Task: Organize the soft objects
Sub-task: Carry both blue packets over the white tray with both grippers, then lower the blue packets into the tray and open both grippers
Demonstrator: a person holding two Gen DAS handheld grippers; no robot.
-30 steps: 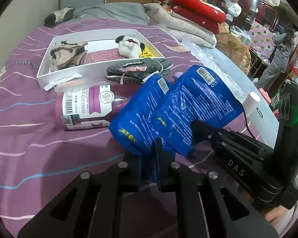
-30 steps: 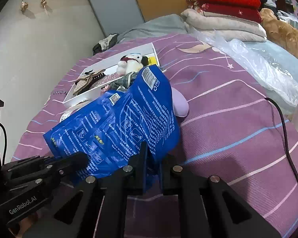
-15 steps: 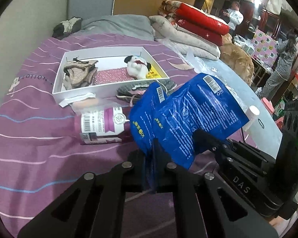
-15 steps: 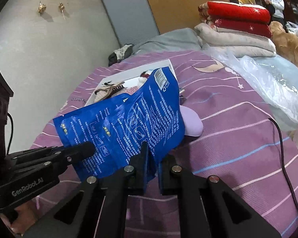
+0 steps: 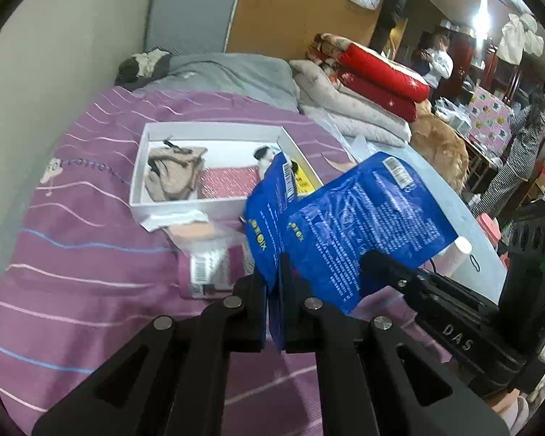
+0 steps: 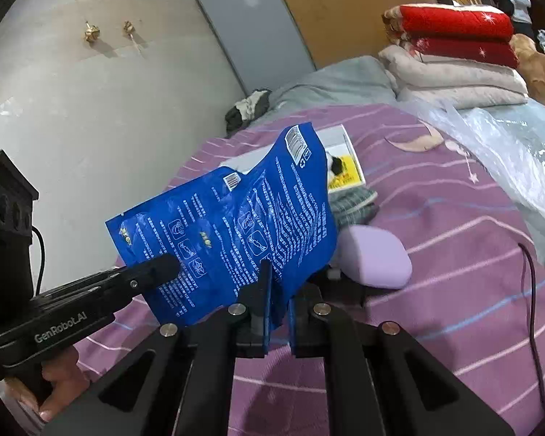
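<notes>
Blue pouches (image 5: 348, 232) higher (bedspread (image 5: 91, 261) clear) — claw-pinched edges

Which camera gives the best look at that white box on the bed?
The left wrist view: the white box lies open to it, with a beige cloth and a pink item inside. In the right wrist view the blue packet hides nearly all of it; only one corner shows.

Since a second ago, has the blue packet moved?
Yes. The blue packet has risen, now overlapping the white box's near right corner in the left wrist view.
</notes>
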